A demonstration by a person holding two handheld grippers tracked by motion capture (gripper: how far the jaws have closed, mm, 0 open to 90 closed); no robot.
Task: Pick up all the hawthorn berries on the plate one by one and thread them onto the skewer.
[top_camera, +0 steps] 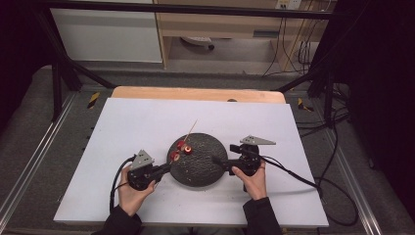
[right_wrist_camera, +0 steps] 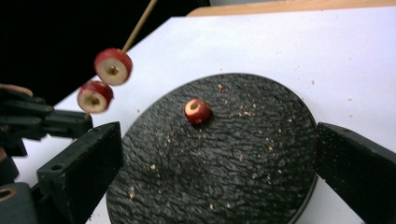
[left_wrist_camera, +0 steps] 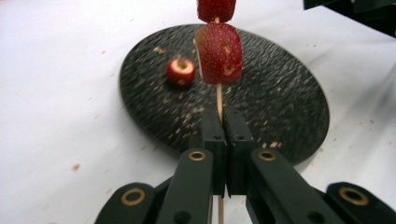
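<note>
Left gripper (left_wrist_camera: 223, 135) clenched on the skewer (left_wrist_camera: 219, 95), jaws pinching the bare wood just below the lower fruit piece (left_wrist_camera: 218, 52); a second piece (left_wrist_camera: 215, 9) sits above it. Stick held tilted over the dark plate's (top_camera: 205, 171) left side. Thin wood, light, likely brittle: grip low and straight, no twisting.

Right gripper (right_wrist_camera: 219, 163) released, jaws wide apart, nothing between them, at the plate's right edge.

One loose fruit piece (right_wrist_camera: 197, 110) lies on the plate among crumbs. Small, round, cored, probably soft and slick on the cut face. I judge it best taken across its skin sides, gently, hole kept clear for the point.
</note>
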